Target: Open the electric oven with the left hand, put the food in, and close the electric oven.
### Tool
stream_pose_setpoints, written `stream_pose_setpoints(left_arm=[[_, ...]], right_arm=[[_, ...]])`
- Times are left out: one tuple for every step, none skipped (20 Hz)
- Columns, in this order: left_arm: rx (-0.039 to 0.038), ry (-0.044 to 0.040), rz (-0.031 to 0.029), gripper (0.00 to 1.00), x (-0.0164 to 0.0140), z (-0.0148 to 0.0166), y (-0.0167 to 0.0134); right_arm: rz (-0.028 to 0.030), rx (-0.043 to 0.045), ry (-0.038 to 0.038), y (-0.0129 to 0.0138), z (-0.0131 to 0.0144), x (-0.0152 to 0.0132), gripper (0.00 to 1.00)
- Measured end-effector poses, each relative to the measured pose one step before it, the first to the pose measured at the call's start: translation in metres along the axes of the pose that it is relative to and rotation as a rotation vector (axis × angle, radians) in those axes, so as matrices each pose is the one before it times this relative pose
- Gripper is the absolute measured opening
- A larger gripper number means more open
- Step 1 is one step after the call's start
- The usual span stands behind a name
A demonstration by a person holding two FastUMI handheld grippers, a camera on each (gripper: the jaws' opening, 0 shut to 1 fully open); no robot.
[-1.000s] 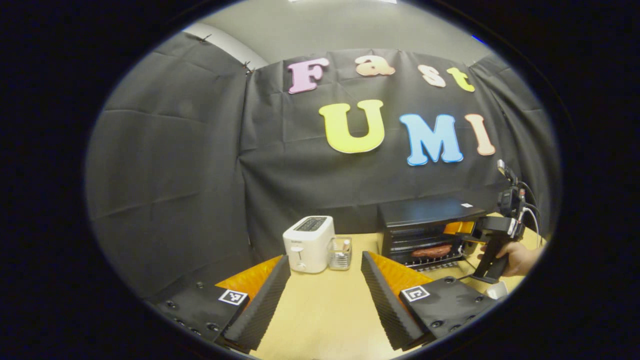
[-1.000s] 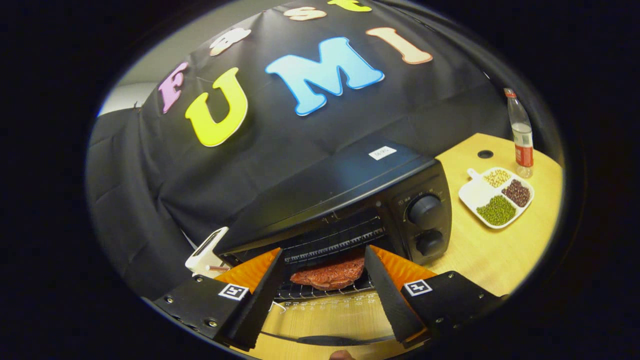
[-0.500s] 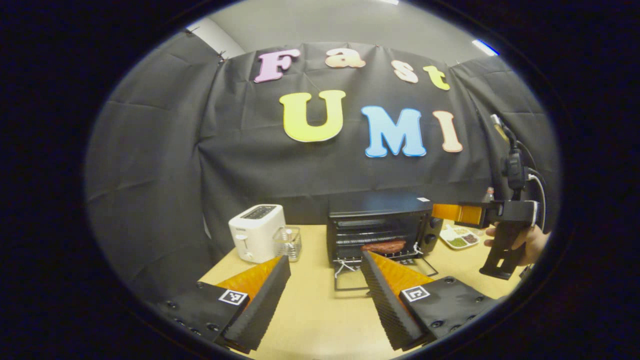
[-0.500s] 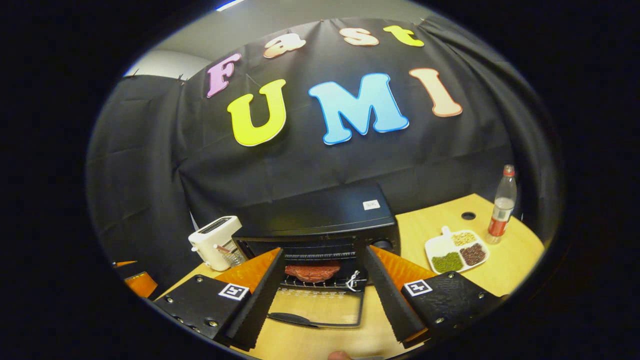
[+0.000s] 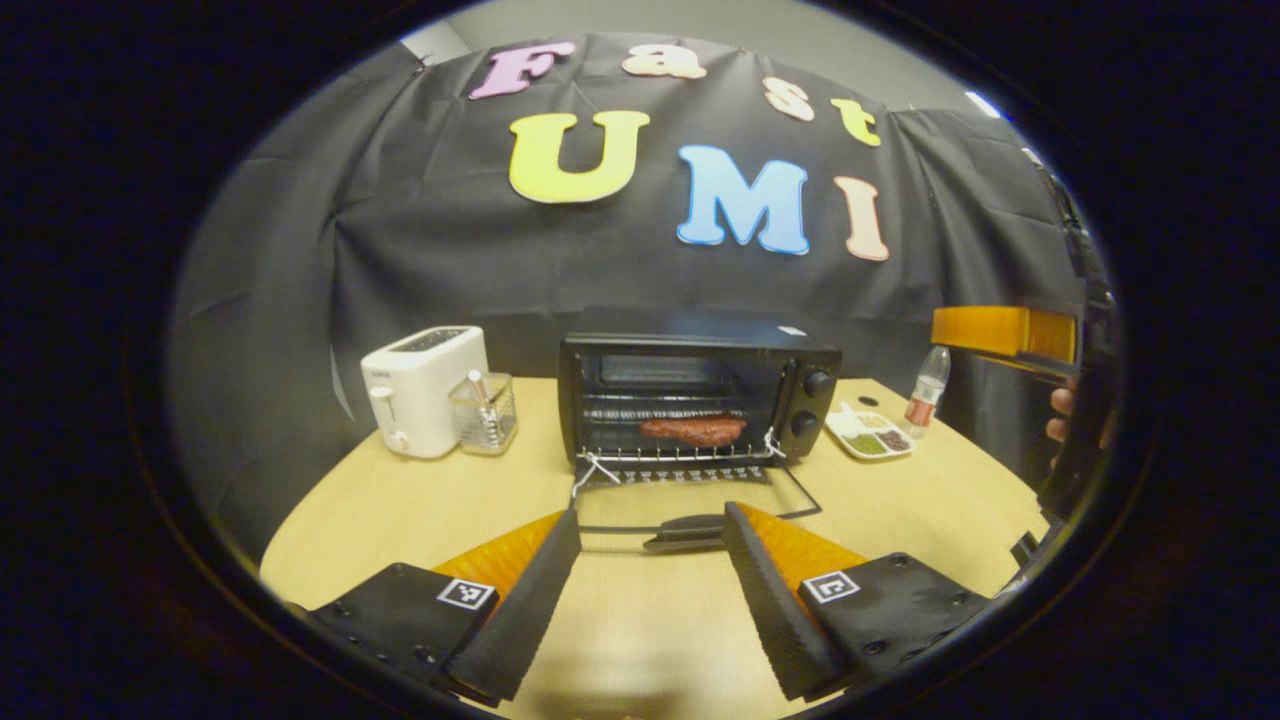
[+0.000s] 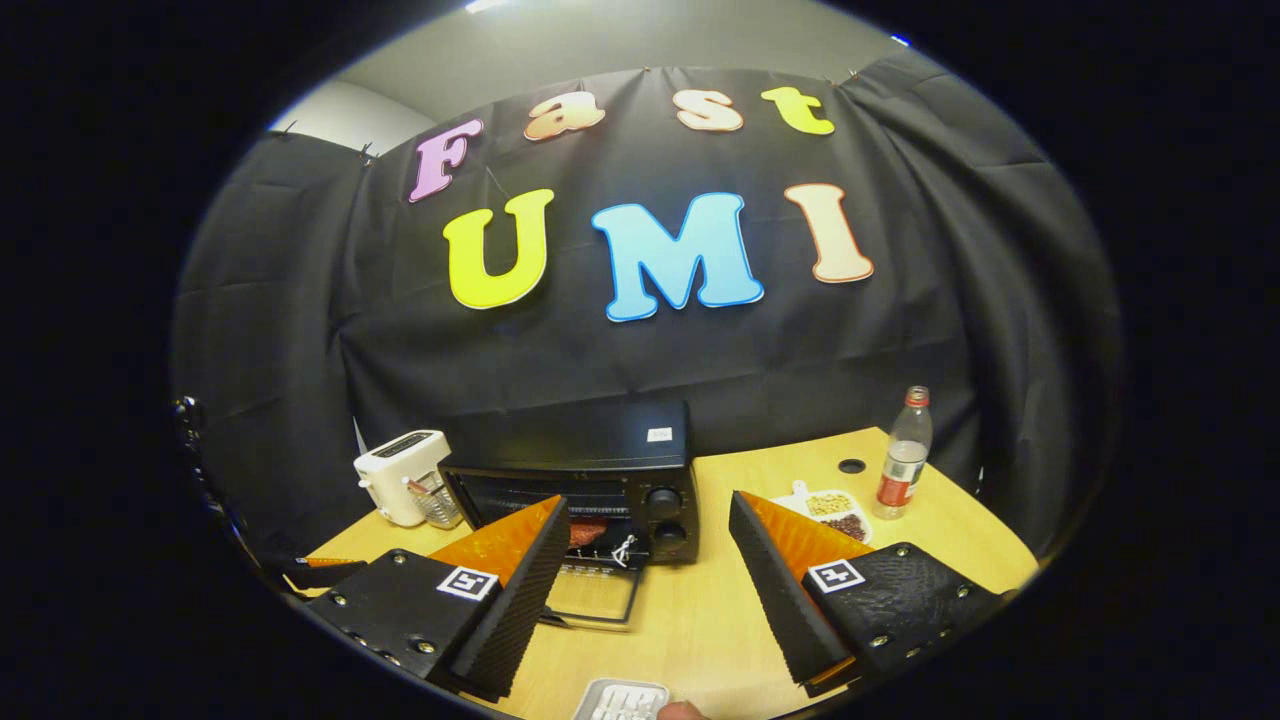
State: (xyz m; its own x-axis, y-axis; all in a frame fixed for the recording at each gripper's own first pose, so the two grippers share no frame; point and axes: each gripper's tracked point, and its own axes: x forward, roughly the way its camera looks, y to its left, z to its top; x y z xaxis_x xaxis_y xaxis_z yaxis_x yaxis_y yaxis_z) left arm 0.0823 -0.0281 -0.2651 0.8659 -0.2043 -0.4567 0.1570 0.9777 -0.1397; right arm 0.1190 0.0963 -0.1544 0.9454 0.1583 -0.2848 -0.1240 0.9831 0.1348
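The black electric oven (image 5: 700, 350) stands at the back middle of the table, its door (image 5: 690, 497) folded down flat with the handle (image 5: 688, 531) nearest me. A reddish-brown piece of meat (image 5: 693, 430) lies on the wire rack inside. My left gripper (image 5: 652, 512) is open and holds nothing, a short way in front of the door handle. In the right gripper view the oven (image 6: 580, 465) and meat (image 6: 588, 533) sit left of centre. My right gripper (image 6: 648, 498) is open, holds nothing, and is well back from the oven. It also hangs at the far right (image 5: 1005, 330) of the left gripper view.
A white toaster (image 5: 425, 388) and a glass holder (image 5: 485, 410) stand left of the oven. Right of it are a white divided plate of beans (image 5: 868, 437) and a plastic bottle (image 5: 928, 385). A small white tray (image 6: 625, 700) lies at the near table edge (image 6: 700, 640).
My right gripper has drawn back out of the oven mouth, leaving the meat on the rack. My left gripper has swung round to face the open oven front.
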Motion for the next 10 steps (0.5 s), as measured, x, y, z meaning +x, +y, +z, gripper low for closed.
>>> stream_pose_setpoints(left_arm=[[0.00032, 0.02587, -0.00722, 0.96, 0.00738, -0.00804, -0.00345], [0.00257, 0.02483, -0.0066, 0.96, 0.00622, -0.00853, -0.00339], [0.00308, 0.02469, -0.00401, 0.96, 0.00796, -0.00784, -0.00349], [0.00285, 0.02085, -0.00102, 1.0, 0.00829, -0.00638, -0.00287], [0.00083, 0.02275, -0.00418, 1.0, 0.00737, -0.0066, -0.00437], [-0.00031, 0.02207, -0.00601, 0.96, 0.00632, -0.00711, -0.00455], [-0.00157, 0.02149, -0.00472, 0.97, 0.00698, -0.00536, -0.00416], [-0.0007, 0.01991, -0.00492, 0.97, 0.00789, -0.00552, -0.00372], [-0.00034, 0.02096, -0.00113, 0.97, 0.00772, -0.00491, -0.00305], [-0.00059, 0.01962, -0.00452, 0.97, 0.00655, -0.00473, -0.00339]], right_arm=[[-0.01321, -0.00419, -0.00081, -0.00541, 0.00154, -0.00765, 0.97], [-0.01625, -0.00732, -0.00646, -0.00526, 0.00296, -0.00902, 0.97], [-0.02291, -0.0085, -0.01586, -0.00885, 0.00447, -0.00631, 0.97], [-0.01848, -0.00731, -0.0108, -0.0071, 0.00473, -0.00721, 0.97], [-0.01256, -0.00262, -0.00348, -0.00465, 0.00285, -0.00751, 0.97], [-0.0113, 0.00206, -0.00456, -0.00403, 0.002, -0.00588, 0.97], [-0.01245, 0.00195, -0.00245, -0.0055, 0.00166, -0.00374, 0.97], [-0.01557, 0.00094, -0.00353, -0.0065, 0.00128, -0.00436, 0.89], [-0.01684, -0.00077, 0.00059, -0.00644, 0.00084, -0.00435, 0.89], [-0.01222, -0.00217, 0.00203, -0.00639, 0.00034, -0.00362, 0.89]])
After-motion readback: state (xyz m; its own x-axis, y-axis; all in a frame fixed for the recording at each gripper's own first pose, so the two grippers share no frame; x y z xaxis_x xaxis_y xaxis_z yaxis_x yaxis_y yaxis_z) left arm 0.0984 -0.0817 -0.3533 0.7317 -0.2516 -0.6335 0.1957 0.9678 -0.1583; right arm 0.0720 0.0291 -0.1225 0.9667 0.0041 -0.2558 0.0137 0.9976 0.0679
